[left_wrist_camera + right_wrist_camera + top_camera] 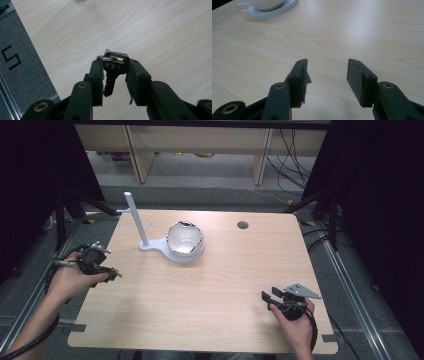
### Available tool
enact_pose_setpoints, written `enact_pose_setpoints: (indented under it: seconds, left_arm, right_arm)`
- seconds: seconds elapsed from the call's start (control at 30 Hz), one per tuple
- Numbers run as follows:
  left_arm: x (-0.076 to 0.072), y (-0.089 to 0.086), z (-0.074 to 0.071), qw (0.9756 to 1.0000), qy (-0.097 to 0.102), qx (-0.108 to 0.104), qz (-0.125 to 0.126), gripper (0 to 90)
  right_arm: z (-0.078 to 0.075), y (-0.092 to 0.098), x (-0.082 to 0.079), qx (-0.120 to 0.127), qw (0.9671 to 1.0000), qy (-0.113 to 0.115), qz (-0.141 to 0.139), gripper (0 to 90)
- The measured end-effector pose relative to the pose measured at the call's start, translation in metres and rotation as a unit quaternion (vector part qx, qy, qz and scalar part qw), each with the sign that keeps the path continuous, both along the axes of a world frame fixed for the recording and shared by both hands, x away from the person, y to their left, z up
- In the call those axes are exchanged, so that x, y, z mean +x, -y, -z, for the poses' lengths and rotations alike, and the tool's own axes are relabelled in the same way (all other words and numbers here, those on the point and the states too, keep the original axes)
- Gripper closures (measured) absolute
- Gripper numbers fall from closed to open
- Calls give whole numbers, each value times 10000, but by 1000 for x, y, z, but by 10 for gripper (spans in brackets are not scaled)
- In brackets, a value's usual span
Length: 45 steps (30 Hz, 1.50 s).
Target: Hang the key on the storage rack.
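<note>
a pale wood-grain worktop (pixel 210 285) takes up most of the scene, with a small round hole (pixel 243 225) near its far edge and dark carpeted floor (pixel 30 270) around it. beyond the far edge stand light wooden furniture legs (pixel 137 155) and a tangle of cables (pixel 292 155) on the floor.

on the far left part of the worktop sits a white stand (pixel 150 244): a flat base with a thin upright white pole (pixel 136 217) rising from it. a shiny round bowl (pixel 184 239) with a ragged dark rim rests on the wider end of that base, just beside the pole. in the right gripper view the bowl (pixel 265 3) and its white base (pixel 274 11) sit at the top left, well apart from the jaws.

the person's left hand (pixel 75 277) holds the left hand-held gripper (pixel 112 272) over the worktop's left edge. in the left gripper view this hand-held gripper (pixel 116 72) is clamped on a black-headed key (pixel 113 71), its blade hanging down between the jaws, with a metal key ring (pixel 106 58) through the head at the top.

the right hand (pixel 295 322) holds the right hand-held gripper (pixel 267 300) near the worktop's front right corner, a grey three-cornered plate (pixel 301 291) on top of it. in the right gripper view its jaws stand wide apart with nothing between them, just bare wood beneath the right hand-held gripper (pixel 327 75).
</note>
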<state>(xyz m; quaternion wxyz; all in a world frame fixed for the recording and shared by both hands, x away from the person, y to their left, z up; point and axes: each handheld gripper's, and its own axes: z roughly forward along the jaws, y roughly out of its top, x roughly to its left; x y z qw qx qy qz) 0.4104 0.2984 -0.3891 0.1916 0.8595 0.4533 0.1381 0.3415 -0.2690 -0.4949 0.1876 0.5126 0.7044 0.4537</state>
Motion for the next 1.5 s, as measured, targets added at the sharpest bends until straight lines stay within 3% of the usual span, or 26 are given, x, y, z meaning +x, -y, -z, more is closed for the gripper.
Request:
enact_pose_setpoints:
  seconds: [0.07, 0.13, 0.23, 0.5, 0.6, 0.63, 0.67, 0.73, 0.77, 0.87, 0.9, 0.93, 0.97, 1.03, 1.07, 1.1, 1.17, 1.23, 1.27, 1.3, 1.33, 1.4, 1.5]
  left_arm:
    - [2, 0, -1, 10000, 44, -5, -43, 667]
    - [3, 0, -3, 10000, 49, 17, -19, 667]
    - [8, 0, -5, 9999, 111, 28, -47, 667]
    - [18, 2, -12, 9998, 185, 66, -90, 667]
    - [22, 2, -15, 9996, 244, 25, -132, 667]
    - [25, 1, -17, 9995, 276, 14, -154, 667]
    - [27, 0, -19, 9994, 298, 9, -173, 667]
    - [29, 0, -20, 9992, 333, -19, -209, 668]
    - [33, -1, -23, 9986, 442, 13, -281, 668]
    - [37, -2, -26, 9982, 506, 9, -329, 669]
    - [39, -3, -28, 9978, 542, -23, -378, 669]
    - [40, -3, -29, 9973, 594, -54, -425, 670]
    - [43, -3, -31, 9959, 756, -6, -498, 671]
    - [46, -3, -32, 9962, 719, -25, -489, 671]
    - [47, -4, -32, 9965, 715, -12, -441, 671]
    - [48, -3, -33, 9964, 717, 1, -463, 671]
    - [49, -4, -35, 9964, 716, 7, -455, 671]
    - [50, -6, -38, 9966, 716, 28, -409, 671]
    - [50, -6, -38, 9966, 716, 28, -409, 671]
    - [51, -6, -40, 9964, 722, 12, -434, 671]
    - [53, -7, -42, 9967, 698, 22, -421, 671]
    - [55, -8, -48, 9966, 704, 30, -422, 671]
    - [59, -10, -57, 9959, 771, 20, -469, 671]
  right_arm:
    - [1, 0, 1, -72, 10000, 41, 44, 516]
    - [0, 0, 0, 25, 10000, -19, 20, 516]
    - [1, 3, 2, -129, 9998, 160, -43, 516]
    - [-1, 3, 1, -223, 9997, 126, 8, 516]
    - [-1, 3, 1, -225, 9996, 146, -6, 516]
    - [-1, 1, 0, -103, 9999, 65, 69, 516]
    - [-1, 3, 1, -186, 9997, 177, -1, 516]
    - [-1, 3, 1, -144, 9998, 170, -19, 516]
    - [-1, 4, 1, -151, 9997, 172, -21, 516]
    - [-1, 4, 1, -161, 9997, 178, -14, 516]
    - [-1, 1, -1, 28, 10000, 26, 60, 516]
    - [-1, 1, -1, 65, 10000, -5, 56, 516]
    - [-1, 4, 1, -154, 9997, 175, -19, 516]
    - [-1, 4, 1, -161, 9997, 186, -8, 516]
    - [-1, 1, -1, 37, 10000, 24, 59, 516]
    - [-1, 4, 1, -114, 9998, 152, 2, 516]
    - [-1, 1, -1, 32, 9999, 71, 71, 516]
    - [-1, 4, 1, -120, 9998, 150, 1, 515]
    - [-1, 4, 1, -120, 9998, 150, 1, 515]
    - [-1, 1, -1, 32, 10000, 37, 59, 515]
    - [-1, 3, 1, -110, 9999, 73, 25, 515]
    - [1, 2, 2, -87, 9999, 93, -43, 515]
    - [2, 1, 3, -249, 9996, 114, -38, 515]
